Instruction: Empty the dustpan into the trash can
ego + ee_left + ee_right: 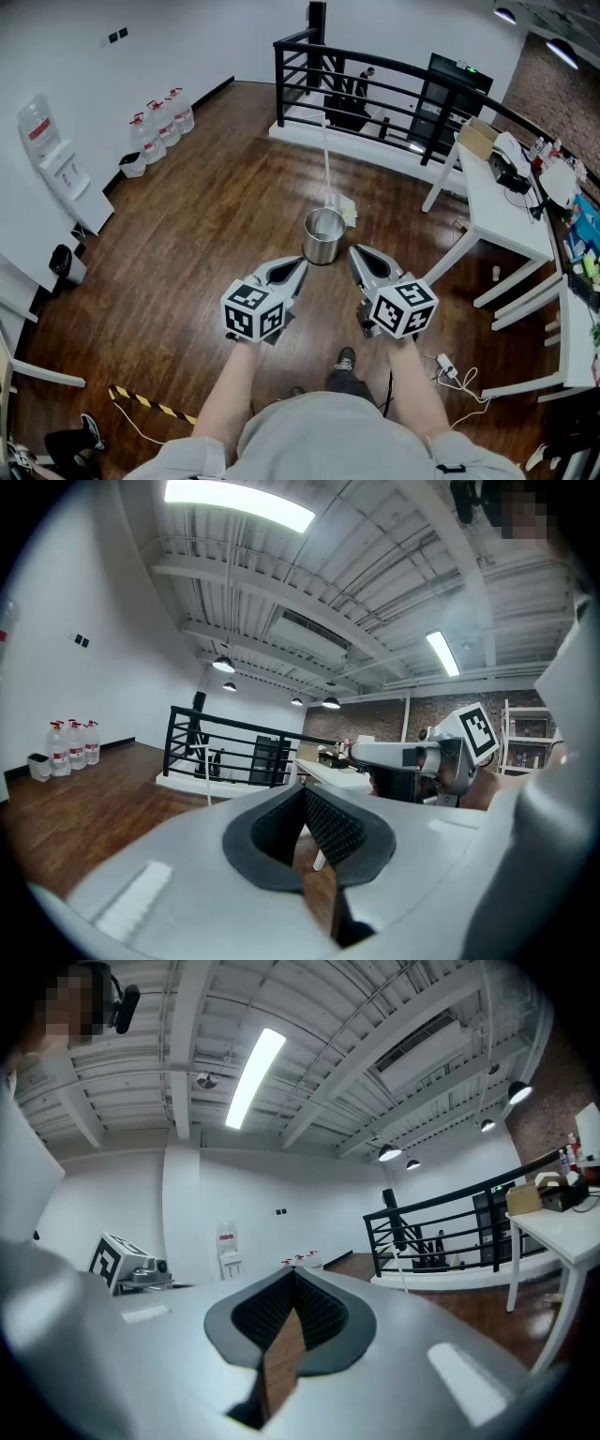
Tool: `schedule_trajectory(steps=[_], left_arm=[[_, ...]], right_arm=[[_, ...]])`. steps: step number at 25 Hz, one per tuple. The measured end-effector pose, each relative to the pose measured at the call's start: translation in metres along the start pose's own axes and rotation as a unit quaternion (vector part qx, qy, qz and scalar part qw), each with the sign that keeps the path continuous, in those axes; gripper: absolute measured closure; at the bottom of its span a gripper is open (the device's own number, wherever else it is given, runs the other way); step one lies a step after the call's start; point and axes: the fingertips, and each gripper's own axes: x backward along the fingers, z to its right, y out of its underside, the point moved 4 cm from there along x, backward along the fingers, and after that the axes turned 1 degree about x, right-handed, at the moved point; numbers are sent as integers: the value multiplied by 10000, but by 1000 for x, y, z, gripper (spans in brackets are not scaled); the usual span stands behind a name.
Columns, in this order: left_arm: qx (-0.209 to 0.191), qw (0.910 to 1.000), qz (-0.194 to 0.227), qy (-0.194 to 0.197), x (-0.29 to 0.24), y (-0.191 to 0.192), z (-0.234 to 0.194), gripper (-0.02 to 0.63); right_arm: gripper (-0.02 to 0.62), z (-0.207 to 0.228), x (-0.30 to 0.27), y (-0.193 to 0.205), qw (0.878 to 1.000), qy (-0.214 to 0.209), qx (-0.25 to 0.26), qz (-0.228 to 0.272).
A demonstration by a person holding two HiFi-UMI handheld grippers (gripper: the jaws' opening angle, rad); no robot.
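Your left gripper [300, 264] and right gripper [357, 253] are closed, empty; dustpan [344, 211] stands upright at 12 o'clock, behind can [324, 236], nearer right

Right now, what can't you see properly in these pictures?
- Dustpan, head view: partly behind the can, too small to tell if it holds dirt.
- Can's inside, head view: too small to tell what is in it.
- Both gripper views: can hidden under the left gripper and the right gripper.
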Motion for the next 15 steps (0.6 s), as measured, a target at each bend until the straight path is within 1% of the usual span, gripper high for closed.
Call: schedule_trajectory(steps=[7, 11, 15], left_arm=[[-78, 9998, 44, -178, 4, -8, -33, 601], [-66, 9993, 80, -351, 0, -16, -66, 601], [-104, 9985, 113, -532, -12, -27, -110, 600]], right_arm=[[595, 0, -30, 5, 9999, -113, -51, -51], [595, 1, -69, 3, 9995, -293, -7, -79], [595, 10, -122, 5, 9988, -435, 172, -138]])
